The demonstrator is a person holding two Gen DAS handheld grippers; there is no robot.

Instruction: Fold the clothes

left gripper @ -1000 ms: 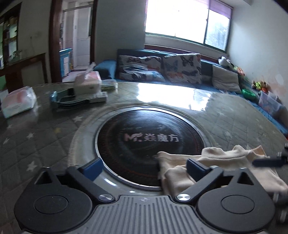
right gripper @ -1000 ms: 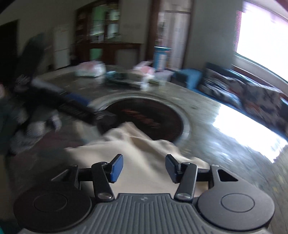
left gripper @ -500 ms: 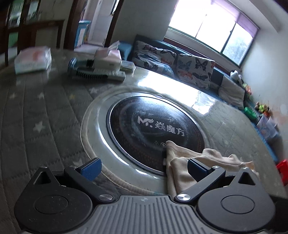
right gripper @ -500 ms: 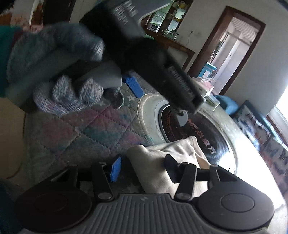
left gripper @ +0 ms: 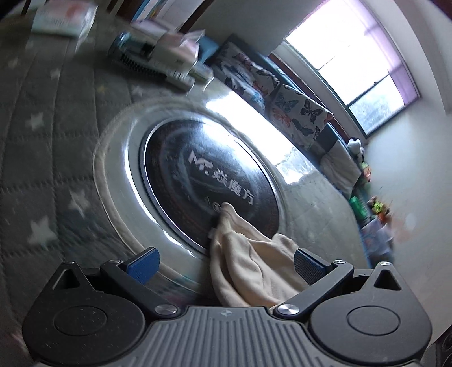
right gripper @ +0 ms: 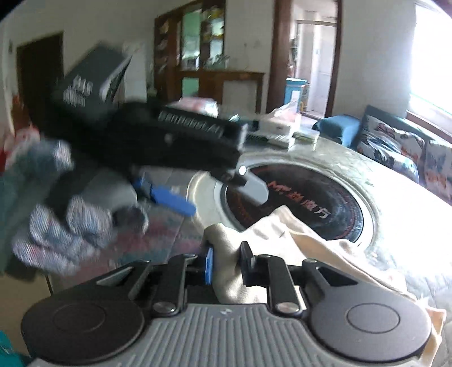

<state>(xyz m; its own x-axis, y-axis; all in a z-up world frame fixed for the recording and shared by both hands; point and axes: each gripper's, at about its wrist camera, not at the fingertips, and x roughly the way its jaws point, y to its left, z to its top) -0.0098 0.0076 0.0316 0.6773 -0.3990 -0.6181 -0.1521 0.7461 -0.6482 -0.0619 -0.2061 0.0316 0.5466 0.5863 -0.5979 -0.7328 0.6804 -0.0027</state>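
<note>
The right gripper [right gripper: 226, 264], spread half a second ago, is now pinching a bunched edge of the cream garment [right gripper: 285, 225] lying across the table's [left gripper: 42, 158] dark disc [left gripper: 197, 175], while the left gripper [left gripper: 224, 264] is hovering spread, suggesting a fold is starting.

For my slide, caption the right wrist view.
Right gripper shut on cream cloth at the cooktop edge; left gripper hovers open.

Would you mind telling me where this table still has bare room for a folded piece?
The quilted cover left of the round cooktop is bare. The far edge is crowded with tissue packs and boxes; the cream garment covers the cooktop's near side.
</note>
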